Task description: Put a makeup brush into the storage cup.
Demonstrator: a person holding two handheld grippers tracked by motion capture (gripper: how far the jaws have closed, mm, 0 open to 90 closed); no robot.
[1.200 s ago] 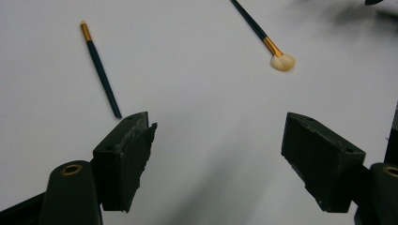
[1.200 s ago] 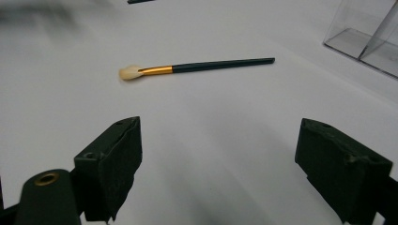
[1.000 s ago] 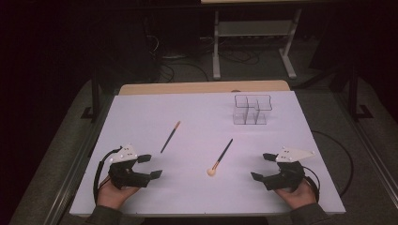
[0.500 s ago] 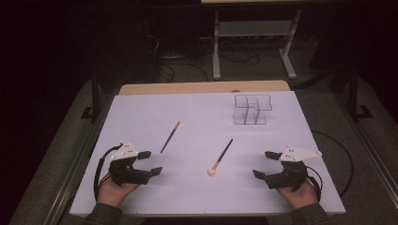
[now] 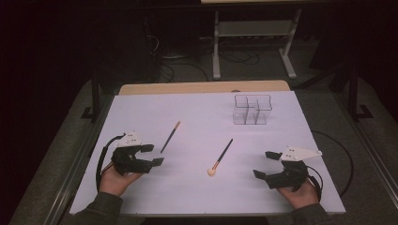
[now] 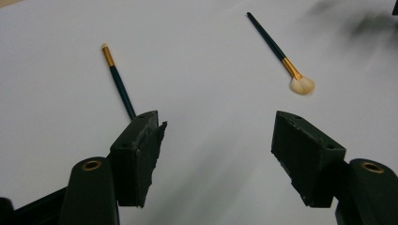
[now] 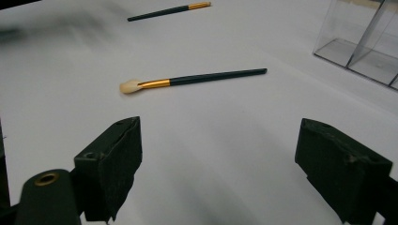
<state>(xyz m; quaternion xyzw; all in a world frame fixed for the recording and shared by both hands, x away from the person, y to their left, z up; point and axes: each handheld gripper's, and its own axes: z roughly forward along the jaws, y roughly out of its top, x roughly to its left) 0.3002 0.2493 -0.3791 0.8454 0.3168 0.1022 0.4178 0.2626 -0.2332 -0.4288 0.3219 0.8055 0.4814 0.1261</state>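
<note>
Two dark-handled makeup brushes lie on the white table (image 5: 197, 197). The thin brush (image 5: 170, 136) with a gold ferrule lies left of centre, just ahead of my left gripper (image 5: 153, 154), which is open and holds nothing. The fluffy-tipped brush (image 5: 220, 158) lies in the middle, its pale head toward me. My right gripper (image 5: 264, 164) rests open at the front right, well clear of it. In the left gripper view the thin brush (image 6: 117, 82) runs behind the left jaw and the fluffy brush (image 6: 279, 54) lies farther off. In the right gripper view the fluffy brush (image 7: 197, 78) lies ahead of the wide-open jaws.
A clear divided organizer (image 5: 252, 109) stands at the back right of the table, and its corner (image 7: 361, 42) is in the right gripper view. Cables trail from both grippers. A metal stand (image 5: 253, 42) is on the dark floor beyond the table.
My left gripper has edged slightly forward toward the thin brush. The right gripper has barely shifted. Both brushes lie where they were.
</note>
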